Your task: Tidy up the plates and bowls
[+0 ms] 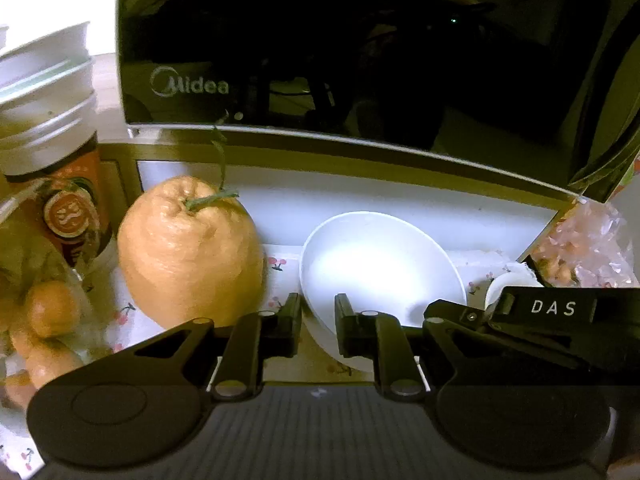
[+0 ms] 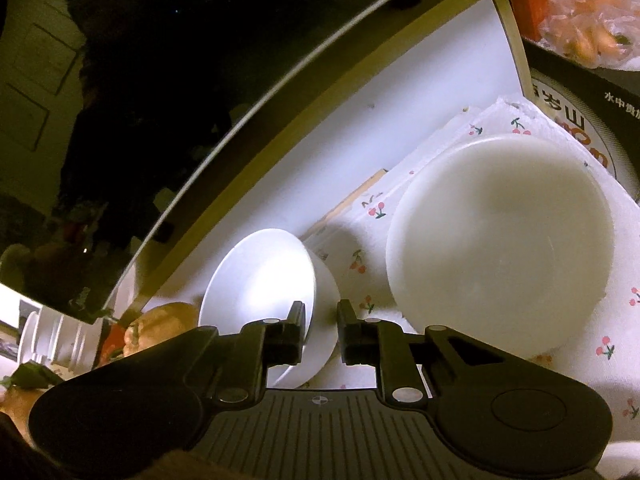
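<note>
A white bowl (image 1: 380, 264) sits on a cherry-print cloth in front of a black Midea microwave. My left gripper (image 1: 318, 322) straddles the bowl's near rim, one finger outside and one inside, with a gap left at the rim. My right gripper (image 2: 320, 330) straddles the same bowl's (image 2: 260, 276) rim from the other side, jaws likewise partly closed around it. A white round plate (image 2: 500, 240) lies flat on the cloth to the right of the bowl. The right gripper's body (image 1: 560, 312) shows in the left wrist view.
The microwave (image 1: 360, 60) stands just behind. A large orange citrus fruit (image 1: 188, 248) sits left of the bowl. Stacked white bowls on a red can (image 1: 48, 92) and bagged oranges (image 1: 44, 320) are at far left. A snack bag (image 1: 588, 244) and box (image 2: 580, 92) are at right.
</note>
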The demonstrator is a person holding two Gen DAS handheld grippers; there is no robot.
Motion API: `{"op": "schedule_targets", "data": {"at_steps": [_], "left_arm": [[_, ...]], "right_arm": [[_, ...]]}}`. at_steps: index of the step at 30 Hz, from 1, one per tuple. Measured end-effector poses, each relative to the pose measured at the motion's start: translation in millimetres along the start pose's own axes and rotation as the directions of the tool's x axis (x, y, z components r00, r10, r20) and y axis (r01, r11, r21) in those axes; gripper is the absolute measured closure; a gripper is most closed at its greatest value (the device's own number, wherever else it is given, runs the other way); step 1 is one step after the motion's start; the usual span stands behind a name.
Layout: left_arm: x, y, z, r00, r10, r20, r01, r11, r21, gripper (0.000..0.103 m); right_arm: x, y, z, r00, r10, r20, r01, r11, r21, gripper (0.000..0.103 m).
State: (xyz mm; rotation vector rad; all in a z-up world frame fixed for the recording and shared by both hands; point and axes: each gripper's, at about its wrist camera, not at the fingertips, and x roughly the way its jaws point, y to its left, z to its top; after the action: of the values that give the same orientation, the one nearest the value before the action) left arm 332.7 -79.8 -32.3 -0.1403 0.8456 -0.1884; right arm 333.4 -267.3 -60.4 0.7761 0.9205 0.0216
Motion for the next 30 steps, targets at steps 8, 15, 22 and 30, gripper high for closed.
{"op": "schedule_targets", "data": {"at_steps": [8,15,22,30], "left_arm": [[-24.8,0.8,3.4,1.000,-0.003,0.009,0.003,1.000,0.003,0.088],[-52.9,1.1,0.4,1.000,-0.024,0.008,0.024,1.000,-0.013,0.088],[-81.3,-0.2,-12.6,0.999,-0.042,0.007,0.043,0.999,-0.028,0.088],[-117.8,3.9,-39.5,0.995,-0.096,-0.011,0.095,0.993,-0.072,0.088]], "right_arm": [[-23.6,9.0,-5.4,1.000,0.007,0.003,-0.007,1.000,-0.008,0.086],[-54.2,14.8,-12.4,1.000,0.016,0.013,-0.015,1.000,-0.016,0.085],[-87.8,19.1,-29.3,1.000,0.017,0.012,-0.017,0.999,-0.028,0.085],[-130.2,15.1,-57.2,1.000,0.003,0.015,-0.003,0.999,-0.039,0.085]]}}
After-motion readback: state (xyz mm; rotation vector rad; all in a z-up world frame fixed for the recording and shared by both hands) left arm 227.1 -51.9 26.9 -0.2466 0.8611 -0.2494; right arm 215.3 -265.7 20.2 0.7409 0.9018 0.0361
